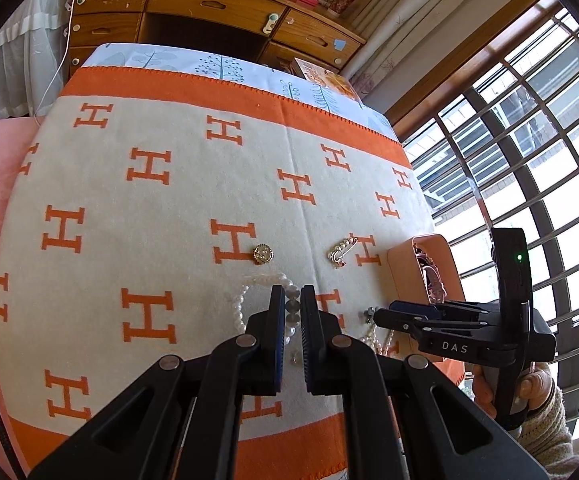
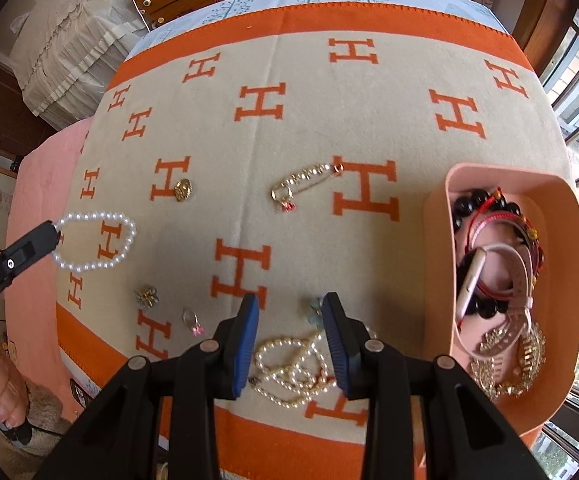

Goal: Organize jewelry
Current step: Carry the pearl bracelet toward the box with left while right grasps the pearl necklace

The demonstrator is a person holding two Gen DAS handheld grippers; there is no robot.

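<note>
Pearl bracelet [image 2: 93, 240], a closed loop of small round white beads, glossy, pinched at one end by left tongs [image 2: 55, 236] pressed together on the strand, hanging as an oval above the H-patterned blanket [image 2: 289, 128] on the counter. Nearest in the right wrist view, right tongs [image 2: 291, 340] with blue pads, spread, gripping nothing, hovering over a tangled pearl necklace [image 2: 293, 368] of cream beads heaped in loops near the blanket's orange border. Beside the right pad, a pale green charm [image 2: 314, 312]; leftward, a small pink-stoned earring [image 2: 192, 322] and a bronze flower brooch [image 2: 147, 296], all apart. Off to the right, a peach tray [image 2: 569, 280] holding dark beads, red cord bracelets, a pink band and gold chain pieces. Farther out, a pearl-set safety-pin brooch [image 2: 305, 184] and a round gold button-like brooch [image 2: 183, 190]. Beyond the counter, a wooden dresser [image 1: 209, 12].
</note>
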